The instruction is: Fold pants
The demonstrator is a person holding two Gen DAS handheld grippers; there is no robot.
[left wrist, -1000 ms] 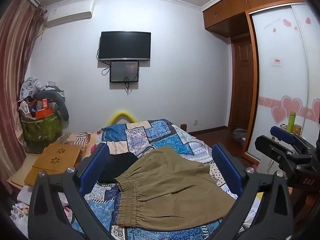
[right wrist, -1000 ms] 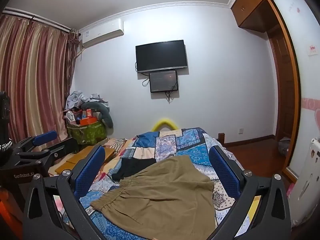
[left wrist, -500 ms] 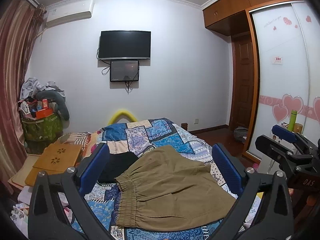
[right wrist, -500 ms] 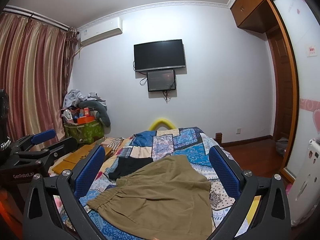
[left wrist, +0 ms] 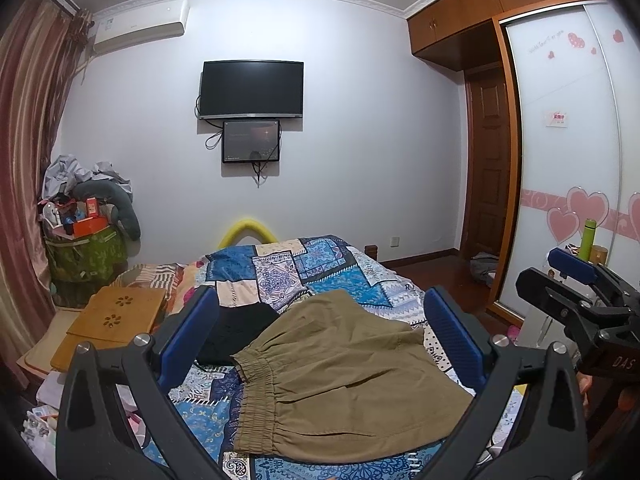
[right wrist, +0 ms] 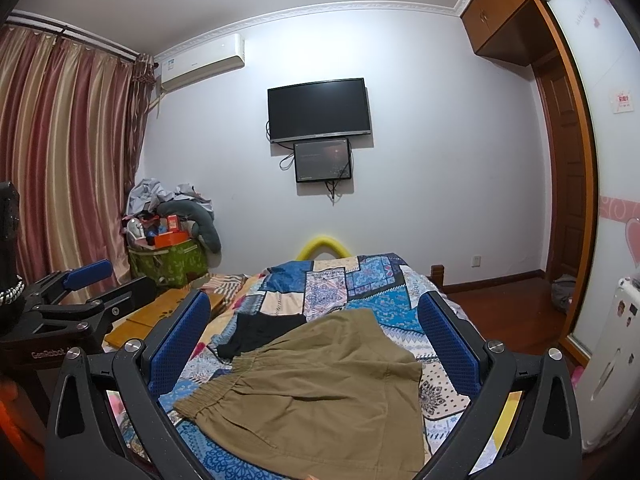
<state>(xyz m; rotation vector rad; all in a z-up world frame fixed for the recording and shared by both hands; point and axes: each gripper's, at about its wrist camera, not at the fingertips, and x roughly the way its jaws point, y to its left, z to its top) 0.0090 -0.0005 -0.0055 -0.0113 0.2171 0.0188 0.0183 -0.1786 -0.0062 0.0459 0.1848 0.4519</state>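
Observation:
Khaki pants [left wrist: 344,376] with an elastic waistband at the left lie spread flat on the patchwork blue quilt [left wrist: 304,264] of the bed; they also show in the right wrist view [right wrist: 320,392]. My left gripper [left wrist: 320,336] is open and empty, held above the pants. My right gripper [right wrist: 316,340] is open and empty, also above them. The right gripper shows at the right edge of the left wrist view [left wrist: 576,304], and the left gripper at the left edge of the right wrist view [right wrist: 80,300].
A black garment [left wrist: 236,332] lies on the quilt left of the pants, partly under them. A wooden lap tray [left wrist: 112,320] rests at the bed's left. A green bag with clutter [left wrist: 84,252] stands by the curtain. A wardrobe [left wrist: 568,160] lines the right side.
Both grippers have shifted only slightly; the view has drifted a little. The pants lie as before.

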